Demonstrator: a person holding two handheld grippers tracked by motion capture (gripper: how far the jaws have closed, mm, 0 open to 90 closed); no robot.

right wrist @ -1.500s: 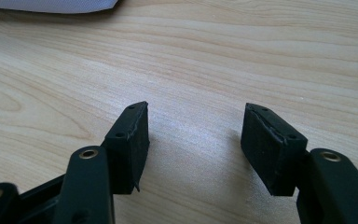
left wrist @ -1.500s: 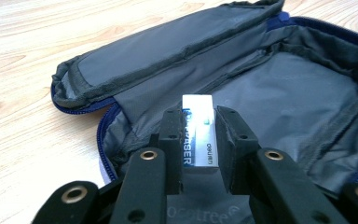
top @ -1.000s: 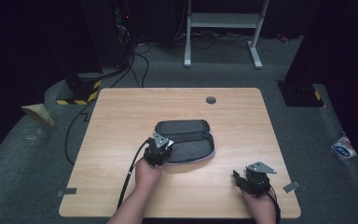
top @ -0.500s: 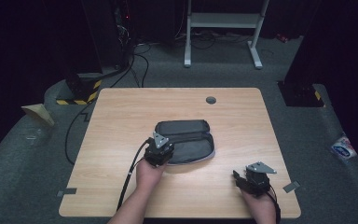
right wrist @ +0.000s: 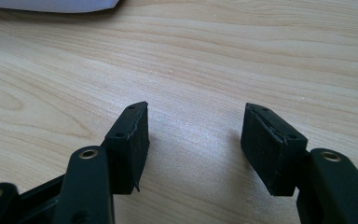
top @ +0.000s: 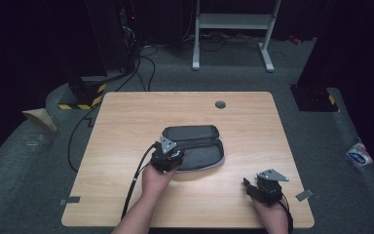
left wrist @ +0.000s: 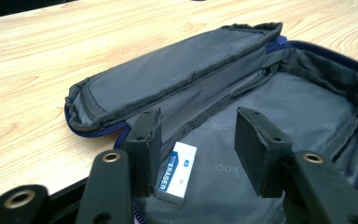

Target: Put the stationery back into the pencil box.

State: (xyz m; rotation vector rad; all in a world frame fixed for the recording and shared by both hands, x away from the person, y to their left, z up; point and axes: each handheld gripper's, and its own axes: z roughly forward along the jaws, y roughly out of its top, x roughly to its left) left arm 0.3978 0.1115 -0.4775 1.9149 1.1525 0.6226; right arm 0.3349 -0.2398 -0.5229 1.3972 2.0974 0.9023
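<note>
My left gripper (top: 171, 155) sits at the near left edge of the open grey pencil case (top: 195, 148), which lies unzipped near the middle of the wooden table (top: 126, 122). Its jaws have just been opening and now stand apart over the case's lining. A white eraser (left wrist: 177, 173) lies flat inside the case, just beside my left pad (left wrist: 144, 149); whether it brushes that pad I cannot tell, but nothing is clamped between the jaws. The case's flap is folded back toward the far side, blue zip showing along the rim. My right gripper (top: 265, 187) rests low over bare tabletop at the near right, well apart from the case, jaws parted with nothing between them.
</note>
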